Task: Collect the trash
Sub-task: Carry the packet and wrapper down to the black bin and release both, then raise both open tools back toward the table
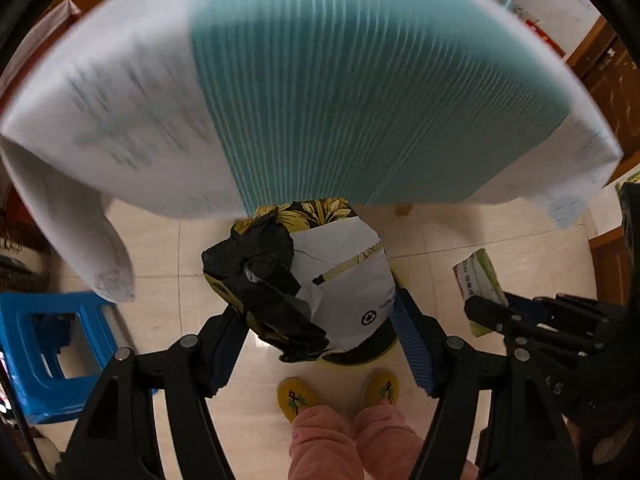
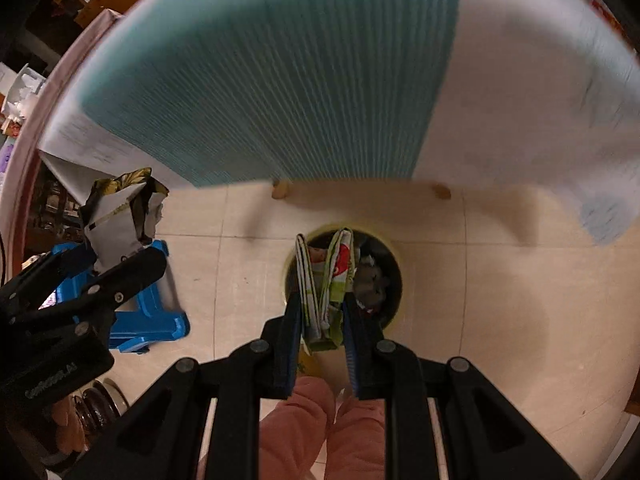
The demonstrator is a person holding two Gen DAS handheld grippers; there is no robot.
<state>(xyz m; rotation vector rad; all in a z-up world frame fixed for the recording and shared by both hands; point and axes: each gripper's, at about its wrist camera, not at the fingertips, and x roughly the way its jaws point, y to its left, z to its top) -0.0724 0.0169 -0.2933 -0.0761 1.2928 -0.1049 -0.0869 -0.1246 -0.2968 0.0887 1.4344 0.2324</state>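
Gripping a crumpled black-and-grey mailer bag [image 1: 320, 280] between the spread fingers of the left gripper [image 1: 320, 348], frame centre, directly above the trash bin [image 1: 360, 354]. Clenching a flattened green carton [image 2: 326, 280] in the right gripper [image 2: 322, 340], lower centre, over the bin mouth [image 2: 396, 280]. Positioning both, presumably, for dropping in.

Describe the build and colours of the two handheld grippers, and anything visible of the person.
Both the left gripper and right gripper have black linkage arms with silver pivot bolts and blue ribbed pads. The person wears pink trousers and yellow slippers.
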